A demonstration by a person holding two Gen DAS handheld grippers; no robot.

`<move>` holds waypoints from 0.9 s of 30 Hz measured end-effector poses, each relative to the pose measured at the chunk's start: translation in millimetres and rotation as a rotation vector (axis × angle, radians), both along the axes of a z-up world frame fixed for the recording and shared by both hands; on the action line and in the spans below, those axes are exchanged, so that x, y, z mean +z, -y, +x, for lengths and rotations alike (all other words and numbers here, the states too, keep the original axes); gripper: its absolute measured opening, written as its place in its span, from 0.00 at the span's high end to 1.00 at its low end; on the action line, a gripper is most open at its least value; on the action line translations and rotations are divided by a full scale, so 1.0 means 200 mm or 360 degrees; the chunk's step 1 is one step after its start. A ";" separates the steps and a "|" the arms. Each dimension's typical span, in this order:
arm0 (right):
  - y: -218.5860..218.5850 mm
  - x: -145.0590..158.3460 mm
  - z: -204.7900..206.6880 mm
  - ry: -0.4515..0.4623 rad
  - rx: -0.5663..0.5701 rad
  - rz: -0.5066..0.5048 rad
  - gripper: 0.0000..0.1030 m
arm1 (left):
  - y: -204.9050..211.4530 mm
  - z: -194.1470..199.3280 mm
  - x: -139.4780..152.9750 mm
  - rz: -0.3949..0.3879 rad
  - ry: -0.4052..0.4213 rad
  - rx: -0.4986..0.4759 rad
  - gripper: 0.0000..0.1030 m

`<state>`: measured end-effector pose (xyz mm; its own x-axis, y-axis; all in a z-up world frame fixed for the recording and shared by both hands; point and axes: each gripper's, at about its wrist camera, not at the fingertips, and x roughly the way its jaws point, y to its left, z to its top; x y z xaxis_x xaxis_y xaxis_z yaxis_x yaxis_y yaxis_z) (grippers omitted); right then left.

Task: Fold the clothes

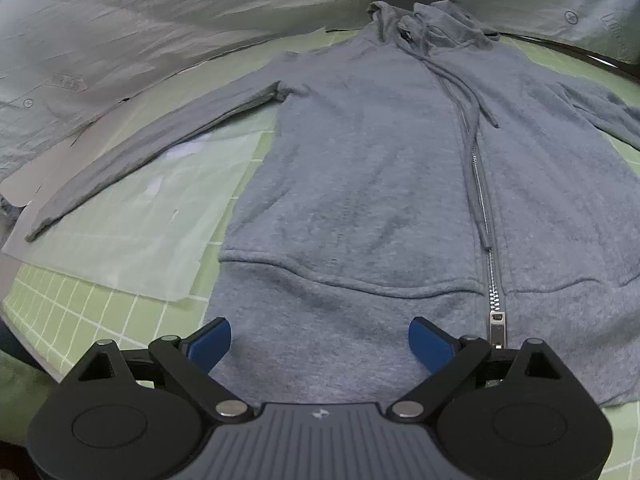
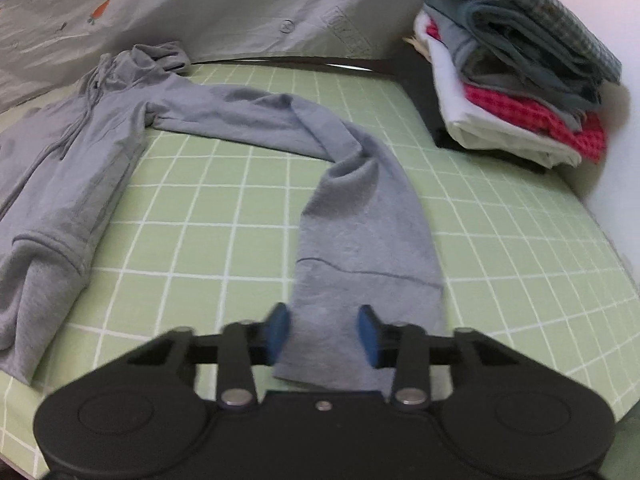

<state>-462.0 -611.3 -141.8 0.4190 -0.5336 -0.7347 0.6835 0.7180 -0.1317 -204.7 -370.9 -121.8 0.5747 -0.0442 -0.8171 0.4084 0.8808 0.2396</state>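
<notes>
A grey zip-up hoodie (image 1: 360, 160) lies front up on the green grid mat (image 1: 80, 312), its hood at the far end and its zipper (image 1: 486, 216) closed. My left gripper (image 1: 320, 340) hovers open over the bottom hem, left of the zipper pull, with nothing pinched. In the right wrist view the hoodie's body (image 2: 80, 140) lies at the left, and one sleeve (image 2: 360, 220) bends toward me. My right gripper (image 2: 324, 334) has its blue pads standing narrowly on either side of the sleeve's cuff (image 2: 340, 312). The cloth between them lies flat and unbunched.
A stack of folded clothes (image 2: 520, 80) in checked, red and white fabric sits at the far right, beside a white wall. A translucent plastic sheet (image 1: 140, 220) lies under the other sleeve (image 1: 140, 148). A pale printed cloth (image 1: 160, 20) rises behind the mat.
</notes>
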 end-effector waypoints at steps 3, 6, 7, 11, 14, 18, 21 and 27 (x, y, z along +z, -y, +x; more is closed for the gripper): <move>0.03 0.02 -0.04 -0.0007 -0.0029 -0.0010 0.93 | 0.04 -0.03 -0.01 0.0066 0.0042 -0.0033 0.07; 0.09 0.10 -0.10 0.0071 -0.0105 -0.0055 0.97 | 0.06 -0.05 -0.01 0.0123 0.0082 -0.0066 0.07; 0.12 0.14 -0.12 0.0100 -0.0132 -0.0074 0.98 | 0.07 -0.06 -0.01 0.0134 0.0091 -0.0071 0.07; 0.28 0.36 -0.23 0.0251 -0.0261 -0.0214 0.98 | 0.07 -0.05 -0.01 0.0139 0.0085 -0.0056 0.07; 0.49 0.48 -0.31 0.0275 -0.0371 -0.0370 0.98 | 0.08 -0.04 -0.01 0.0132 0.0063 -0.0024 0.07; 0.89 0.49 -0.37 0.0199 -0.0606 -0.0315 0.88 | 0.10 -0.03 -0.01 0.0156 0.0054 -0.0008 0.06; 1.04 0.41 -0.40 0.0087 -0.0765 -0.0304 0.73 | 0.13 -0.03 -0.01 0.0206 0.0067 -0.0022 0.04; 0.97 0.26 -0.52 0.0279 -0.0913 -0.0059 0.47 | 0.16 -0.03 -0.02 0.0274 0.0085 0.0007 0.01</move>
<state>-566.8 -805.1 -90.3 0.1696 -0.7343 -0.6573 0.9744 0.2250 0.0000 -210.4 -403.3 -125.4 0.6173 0.0962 -0.7808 0.3872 0.8268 0.4081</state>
